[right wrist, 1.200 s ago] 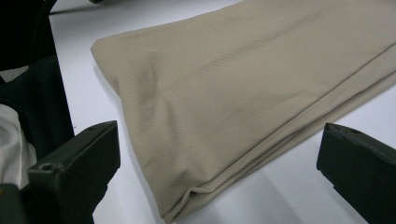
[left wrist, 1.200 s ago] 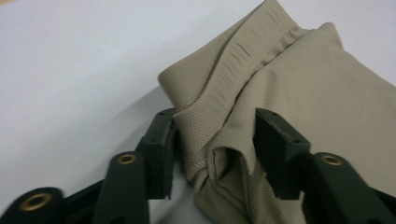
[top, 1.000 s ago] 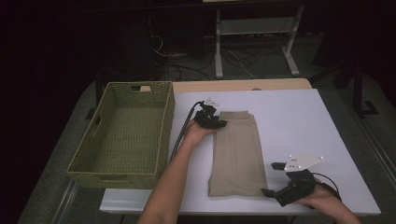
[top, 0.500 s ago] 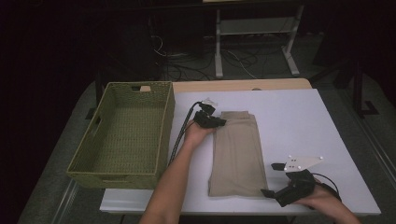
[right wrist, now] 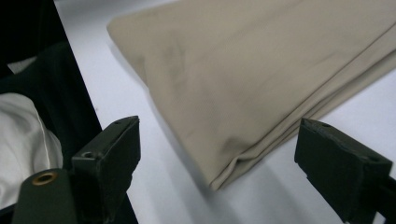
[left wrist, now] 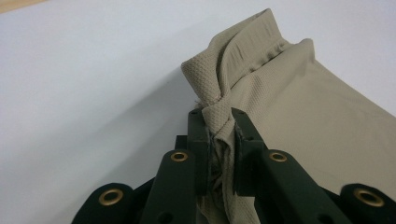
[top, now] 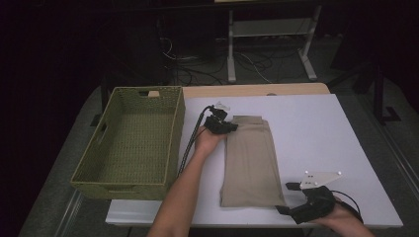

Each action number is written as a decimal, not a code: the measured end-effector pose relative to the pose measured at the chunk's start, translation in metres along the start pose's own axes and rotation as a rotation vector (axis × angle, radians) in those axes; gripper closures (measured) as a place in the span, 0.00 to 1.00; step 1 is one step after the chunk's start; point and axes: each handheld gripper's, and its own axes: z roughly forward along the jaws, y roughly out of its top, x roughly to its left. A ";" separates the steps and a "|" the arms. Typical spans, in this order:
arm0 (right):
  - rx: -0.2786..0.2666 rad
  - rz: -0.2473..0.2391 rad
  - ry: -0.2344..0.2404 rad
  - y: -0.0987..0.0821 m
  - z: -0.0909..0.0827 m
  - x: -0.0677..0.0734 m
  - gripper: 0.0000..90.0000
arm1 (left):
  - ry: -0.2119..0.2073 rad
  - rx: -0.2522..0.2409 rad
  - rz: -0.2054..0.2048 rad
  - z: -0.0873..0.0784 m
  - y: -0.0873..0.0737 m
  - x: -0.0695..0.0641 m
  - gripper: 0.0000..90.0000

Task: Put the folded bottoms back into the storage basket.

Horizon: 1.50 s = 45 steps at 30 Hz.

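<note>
Beige folded trousers (top: 251, 165) lie on the white table (top: 316, 133); left gripper (left wrist: 219, 122) pinches their waistband corner, while right gripper (right wrist: 219, 149), jaws apart but just narrowing, must close on the hem corner ahead.

A rectangular bench (top: 316, 123) with a matte white top and a strip of pale wood along its far edge carries two things. A folded length of beige knit fabric (top: 249, 163) lies flat near the middle, long side running from the far part toward the near edge. A green woven rectangular basket (top: 173, 133) with cut-out handles stands at the left end, just beside the fabric.
</note>
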 end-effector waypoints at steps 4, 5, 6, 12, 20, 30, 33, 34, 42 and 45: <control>0.023 -0.006 -0.001 -0.001 0.003 0.000 0.23 | 0.004 -0.006 -0.015 -0.003 -0.002 0.004 0.89; 0.034 -0.006 -0.003 -0.001 0.005 0.000 0.26 | 0.009 -0.007 -0.015 -0.003 -0.003 0.004 0.89; 0.041 -0.009 -0.003 -0.001 0.006 0.000 0.29 | 0.008 -0.011 -0.021 -0.003 -0.004 0.004 0.89; 0.087 -0.034 -0.015 -0.002 0.015 -0.002 0.40 | 0.007 -0.015 -0.029 -0.002 -0.005 0.004 0.89; 0.090 -0.123 -0.080 -0.002 0.017 0.002 0.59 | 0.001 -0.019 -0.033 -0.003 -0.006 0.005 0.89; 0.096 -0.160 -0.047 0.001 0.019 0.003 0.89 | -0.010 -0.032 -0.038 -0.003 -0.006 0.004 0.89; 0.103 -0.171 -0.041 0.003 0.020 0.003 0.92 | -0.012 -0.034 -0.036 -0.004 -0.006 0.004 0.89; 0.104 -0.165 -0.036 0.003 0.020 0.002 0.93 | -0.013 -0.034 -0.035 -0.004 -0.006 0.004 0.89; 0.076 -0.130 0.012 0.009 0.016 -0.004 0.94 | -0.034 -0.055 -0.041 -0.009 -0.004 0.002 0.89; 0.043 -0.122 0.020 0.015 0.012 -0.007 0.93 | -0.040 -0.065 -0.044 -0.011 -0.002 0.000 0.89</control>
